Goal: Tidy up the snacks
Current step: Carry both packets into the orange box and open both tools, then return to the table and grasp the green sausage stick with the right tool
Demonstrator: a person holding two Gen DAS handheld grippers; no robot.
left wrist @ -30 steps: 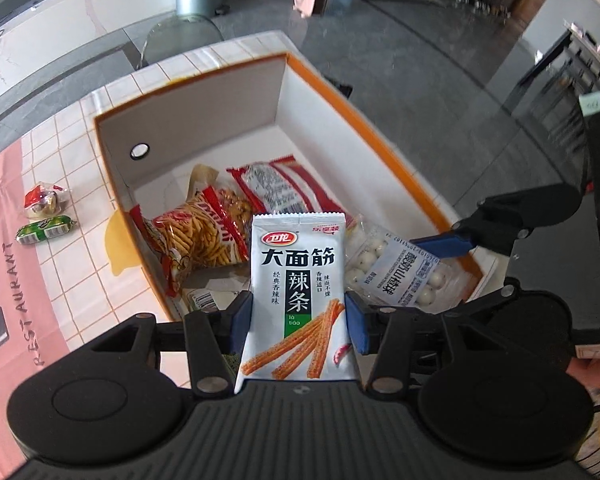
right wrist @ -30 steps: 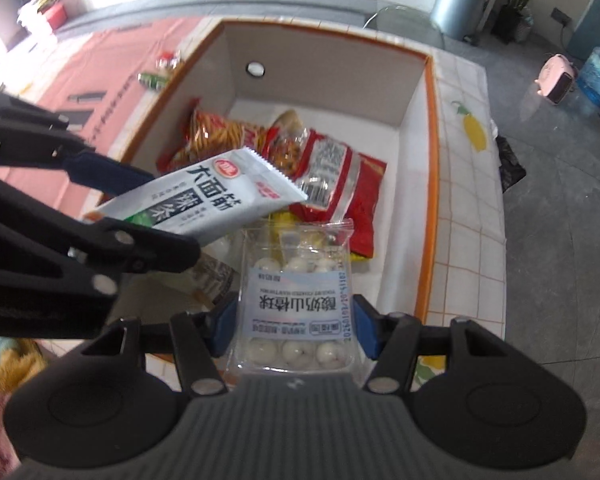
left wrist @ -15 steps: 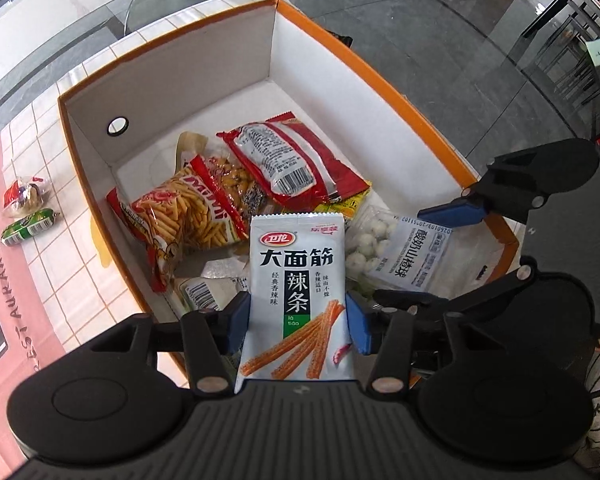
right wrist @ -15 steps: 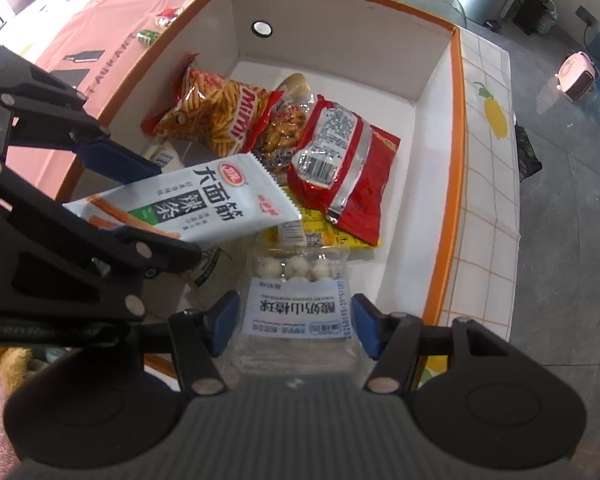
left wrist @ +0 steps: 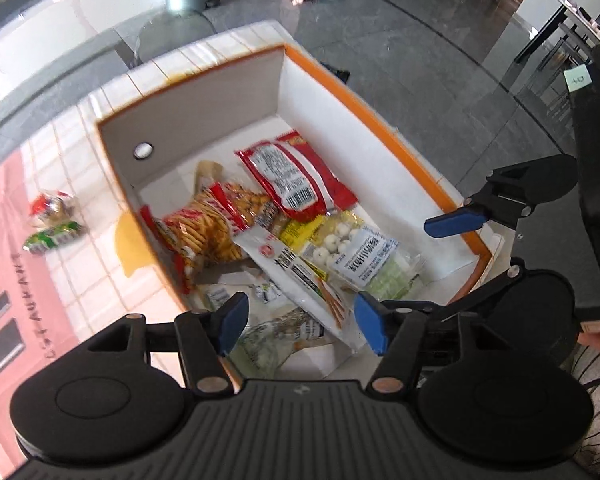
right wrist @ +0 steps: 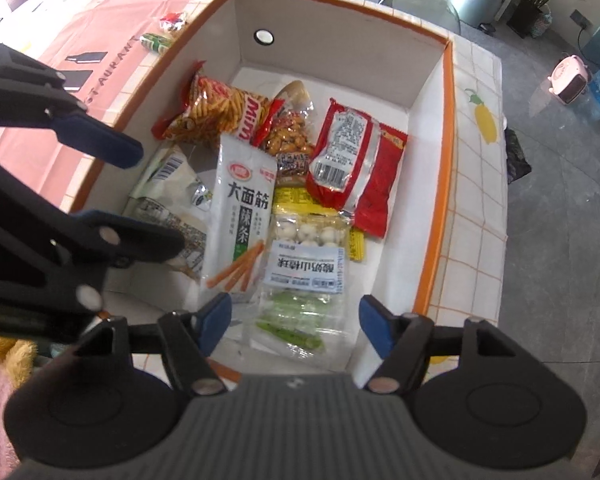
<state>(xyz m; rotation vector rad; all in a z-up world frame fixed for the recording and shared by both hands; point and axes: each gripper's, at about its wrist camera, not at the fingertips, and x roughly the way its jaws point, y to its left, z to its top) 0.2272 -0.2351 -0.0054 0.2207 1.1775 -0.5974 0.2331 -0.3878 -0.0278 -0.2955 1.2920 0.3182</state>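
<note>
Both grippers are pointed steeply down into the orange-rimmed box. The left gripper is held at the bottom centre of its own view; its jaws have just been opening and stand wide, with nothing pressed between the blue pads. The white spicy-strip packet is seen lying flat in the box, below those pads. The right gripper is posed likewise, its jaws just opened wide, and the clear packet of white balls lies loose beneath them, just beside the white packet. A red packet is seen further up the frame.
</note>
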